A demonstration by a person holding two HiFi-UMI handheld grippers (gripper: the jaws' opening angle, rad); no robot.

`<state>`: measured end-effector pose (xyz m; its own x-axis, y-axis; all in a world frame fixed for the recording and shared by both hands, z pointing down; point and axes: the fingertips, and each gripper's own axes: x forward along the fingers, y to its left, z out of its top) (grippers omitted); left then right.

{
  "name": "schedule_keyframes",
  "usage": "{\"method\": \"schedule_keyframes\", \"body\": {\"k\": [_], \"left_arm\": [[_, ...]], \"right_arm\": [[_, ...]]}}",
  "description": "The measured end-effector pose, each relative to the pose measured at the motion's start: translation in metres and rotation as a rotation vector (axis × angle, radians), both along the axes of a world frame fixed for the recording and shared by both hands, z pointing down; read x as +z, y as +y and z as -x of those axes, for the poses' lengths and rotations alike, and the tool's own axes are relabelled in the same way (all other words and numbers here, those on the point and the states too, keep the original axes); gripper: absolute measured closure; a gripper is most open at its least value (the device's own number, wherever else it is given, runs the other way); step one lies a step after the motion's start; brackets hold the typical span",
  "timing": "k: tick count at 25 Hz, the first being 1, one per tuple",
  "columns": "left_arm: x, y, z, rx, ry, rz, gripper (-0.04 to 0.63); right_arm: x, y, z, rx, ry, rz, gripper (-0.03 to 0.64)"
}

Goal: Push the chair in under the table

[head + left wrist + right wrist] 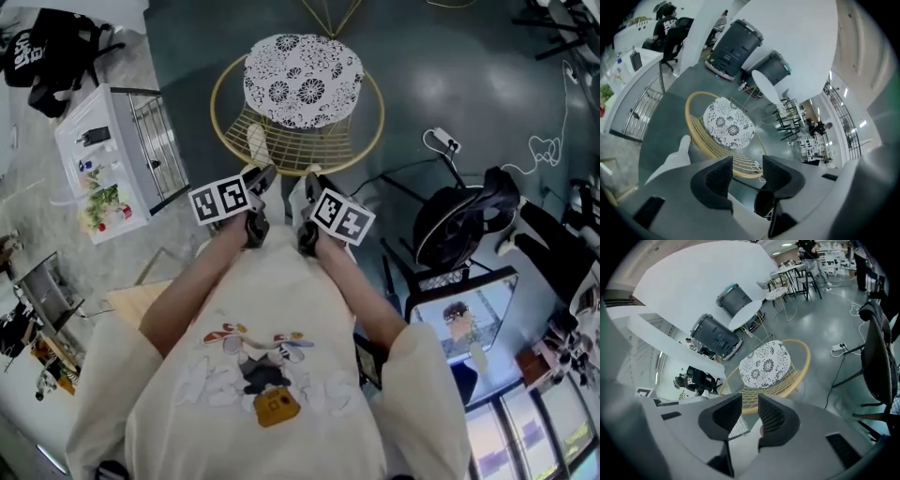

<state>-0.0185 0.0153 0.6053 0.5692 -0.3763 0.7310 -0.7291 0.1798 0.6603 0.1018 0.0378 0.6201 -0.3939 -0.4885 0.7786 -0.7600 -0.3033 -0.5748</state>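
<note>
Grey-green floor (441,84), open workspace. One chair (298,94), a round gold-wire frame with a patterned cushion, stands directly ahead of me. It is not yet under the white table (745,312), which lies beyond the chair's far side.

My left gripper (260,180) and right gripper (313,185) hang side by side just short of the chair's near rim, touching nothing. On the left the fingers (717,180) stand wide apart and empty. On the right the fingers (776,418) are parted somewhat less, also empty.

Assessment: the approach is in hand and pushing has not begun. The next move calls for both grippers on the near rim, evenly spaced, then a straight push toward the table. Uneven contact may swing the chair off line.
</note>
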Motion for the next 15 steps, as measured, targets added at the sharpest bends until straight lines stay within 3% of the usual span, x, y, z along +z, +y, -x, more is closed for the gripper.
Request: {"method": "schedule_keyframes", "body": {"k": [5, 9, 15], "left_arm": [[0.029, 0.013, 0.0, -0.048, 0.042, 0.101, 0.402], [0.053, 0.016, 0.006, -0.059, 0.002, 0.14, 0.402], [0.078, 0.018, 0.014, -0.061, -0.069, 0.168, 0.402]], "right_arm": [[0.029, 0.009, 0.022, 0.039, -0.076, 0.108, 0.505], [0.054, 0.016, 0.031, 0.111, -0.123, 0.19, 0.503], [0.072, 0.019, 0.037, 0.125, -0.115, 0.216, 0.505]]}}
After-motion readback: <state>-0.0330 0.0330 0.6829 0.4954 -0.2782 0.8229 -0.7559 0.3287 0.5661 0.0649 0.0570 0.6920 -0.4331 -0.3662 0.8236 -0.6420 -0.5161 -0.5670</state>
